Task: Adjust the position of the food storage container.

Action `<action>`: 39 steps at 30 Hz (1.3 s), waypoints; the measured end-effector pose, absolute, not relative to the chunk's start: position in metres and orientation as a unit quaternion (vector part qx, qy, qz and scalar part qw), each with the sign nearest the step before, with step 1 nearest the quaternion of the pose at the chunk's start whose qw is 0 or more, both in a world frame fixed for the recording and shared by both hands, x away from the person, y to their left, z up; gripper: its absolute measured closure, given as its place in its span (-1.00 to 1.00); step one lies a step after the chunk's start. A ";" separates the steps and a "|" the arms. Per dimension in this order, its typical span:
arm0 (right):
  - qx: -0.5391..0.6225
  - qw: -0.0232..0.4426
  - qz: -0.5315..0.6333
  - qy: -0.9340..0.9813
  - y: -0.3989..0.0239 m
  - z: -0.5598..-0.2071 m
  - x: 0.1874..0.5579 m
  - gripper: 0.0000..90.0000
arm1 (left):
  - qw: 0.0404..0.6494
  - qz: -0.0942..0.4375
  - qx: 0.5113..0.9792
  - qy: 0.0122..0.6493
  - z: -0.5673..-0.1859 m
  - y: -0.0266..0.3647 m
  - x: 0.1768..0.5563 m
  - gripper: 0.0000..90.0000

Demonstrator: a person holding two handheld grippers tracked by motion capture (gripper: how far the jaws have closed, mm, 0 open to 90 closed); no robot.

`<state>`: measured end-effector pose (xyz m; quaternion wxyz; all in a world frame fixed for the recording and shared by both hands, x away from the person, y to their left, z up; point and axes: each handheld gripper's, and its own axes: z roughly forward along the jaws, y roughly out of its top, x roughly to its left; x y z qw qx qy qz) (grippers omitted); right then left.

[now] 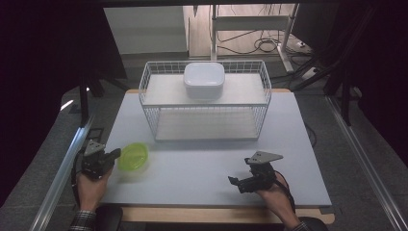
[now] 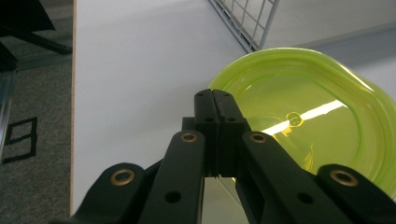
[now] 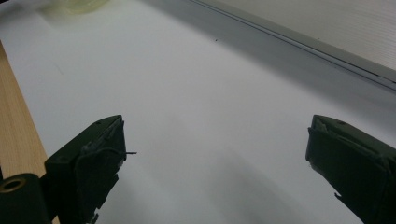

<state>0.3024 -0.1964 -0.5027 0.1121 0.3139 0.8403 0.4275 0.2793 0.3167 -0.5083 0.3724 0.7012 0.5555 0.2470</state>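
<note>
While our left gripper (image 2: 215, 105) pinches the rim of the green lid (image 1: 133, 156), the lid is off the table but not yet on anything.

We hold the see-through green lid with the left jaws squeezed tight on its edge, low over the front left of the white table (image 1: 202, 168). The white tub (image 1: 204, 80) sits on top of the wire rack (image 1: 159, 108) at the back, well apart from the lid, so we think the lid has yet to go over there. Our right gripper (image 1: 246, 179) rests near the front right with its jaws wide and nothing between them. We cannot tell if the tub already has a lid or what is inside. Our left jaws hide part of the lid's near edge.
</note>
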 end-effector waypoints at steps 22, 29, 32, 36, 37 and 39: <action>0.313 0.107 0.416 0.847 -0.194 -0.506 0.303 -0.87 | 0.356 0.225 0.692 0.587 -0.518 0.316 0.286 1.00; 0.312 0.107 0.414 0.848 -0.193 -0.507 0.303 -0.87 | 0.373 0.209 0.693 0.581 -0.519 0.304 0.292 1.00; 0.312 0.107 0.412 0.849 -0.193 -0.507 0.303 -0.87 | 0.379 0.199 0.699 0.573 -0.518 0.292 0.295 1.00; 0.312 0.107 0.410 0.850 -0.193 -0.507 0.303 -0.87 | 0.386 0.188 0.711 0.557 -0.517 0.274 0.298 1.00; 0.312 0.107 0.410 0.850 -0.193 -0.507 0.303 -0.87 | 0.387 0.187 0.714 0.553 -0.517 0.270 0.298 1.00; 0.312 0.107 0.409 0.851 -0.193 -0.508 0.303 -0.87 | 0.390 0.181 0.720 0.544 -0.516 0.262 0.298 1.00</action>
